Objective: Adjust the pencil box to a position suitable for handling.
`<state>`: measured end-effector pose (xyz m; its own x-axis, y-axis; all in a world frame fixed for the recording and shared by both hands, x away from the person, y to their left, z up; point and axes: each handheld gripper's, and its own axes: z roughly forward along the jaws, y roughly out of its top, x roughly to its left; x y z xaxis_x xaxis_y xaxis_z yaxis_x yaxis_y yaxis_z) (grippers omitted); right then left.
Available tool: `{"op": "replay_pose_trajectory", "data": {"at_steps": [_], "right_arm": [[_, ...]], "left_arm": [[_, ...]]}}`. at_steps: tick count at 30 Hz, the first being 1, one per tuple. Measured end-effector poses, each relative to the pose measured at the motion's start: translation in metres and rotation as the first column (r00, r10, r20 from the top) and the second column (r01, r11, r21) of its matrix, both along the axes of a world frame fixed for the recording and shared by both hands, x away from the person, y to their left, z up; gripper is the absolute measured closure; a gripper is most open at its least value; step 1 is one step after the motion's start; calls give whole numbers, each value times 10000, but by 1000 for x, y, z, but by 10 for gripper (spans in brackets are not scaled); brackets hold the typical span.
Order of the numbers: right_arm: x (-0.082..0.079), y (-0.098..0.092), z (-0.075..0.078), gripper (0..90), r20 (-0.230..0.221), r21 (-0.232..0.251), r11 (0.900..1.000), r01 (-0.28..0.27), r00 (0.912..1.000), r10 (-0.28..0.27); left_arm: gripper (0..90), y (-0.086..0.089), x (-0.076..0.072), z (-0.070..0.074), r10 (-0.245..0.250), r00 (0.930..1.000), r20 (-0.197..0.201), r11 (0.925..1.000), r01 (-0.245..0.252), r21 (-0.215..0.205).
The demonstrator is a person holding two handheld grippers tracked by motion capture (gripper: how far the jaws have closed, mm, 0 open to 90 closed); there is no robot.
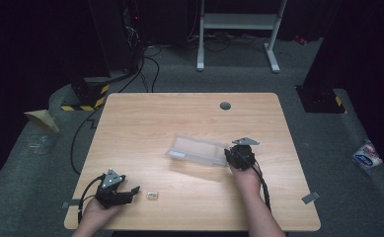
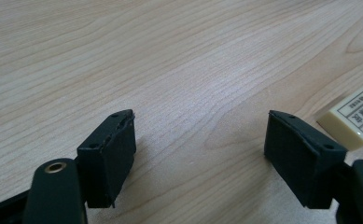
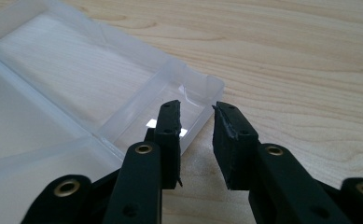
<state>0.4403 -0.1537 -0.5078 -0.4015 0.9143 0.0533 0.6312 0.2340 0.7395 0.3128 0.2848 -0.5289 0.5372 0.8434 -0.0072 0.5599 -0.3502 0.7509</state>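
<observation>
The table [image 1: 145, 113] was pale wood with a round grey grommet [image 1: 225, 105] toward its far edge, set on grey carpet in a dark room. Beyond the table stood a white metal frame [image 1: 239, 22]; cables [image 1: 147, 66] trailed off its far left corner. A clear plastic box [image 1: 198, 149] lay near the table's middle. The right gripper [image 3: 197, 122] sat at the box's right end, its jaws narrowed to a small gap at the box's end wall, whether pinching it I cannot tell. The left gripper [image 2: 200, 135] rested at the table's near left, jaws spread over bare wood, a small eraser [image 1: 152, 195] just beside it.
</observation>
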Motion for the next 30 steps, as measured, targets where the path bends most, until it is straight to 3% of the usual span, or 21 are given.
{"op": "replay_pose_trajectory", "data": {"at_steps": [10,15,23,30], "right_arm": [[-11,2,-3,740,17,99,9999,-95,10000,95],[-25,3,-5,715,35,330,9995,26,10000,-27],[-54,8,-4,684,375,431,9990,-85,9993,69],[-62,7,2,669,638,290,9994,-192,9978,173]], "left_arm": [[252,0,0,0,4,10000,-6,10000,-4,-8],[252,0,0,0,-10,10000,-10,10000,10,-13],[252,0,0,0,-21,10000,5,10000,21,0],[252,0,0,0,-22,10000,4,10000,22,2]]}}
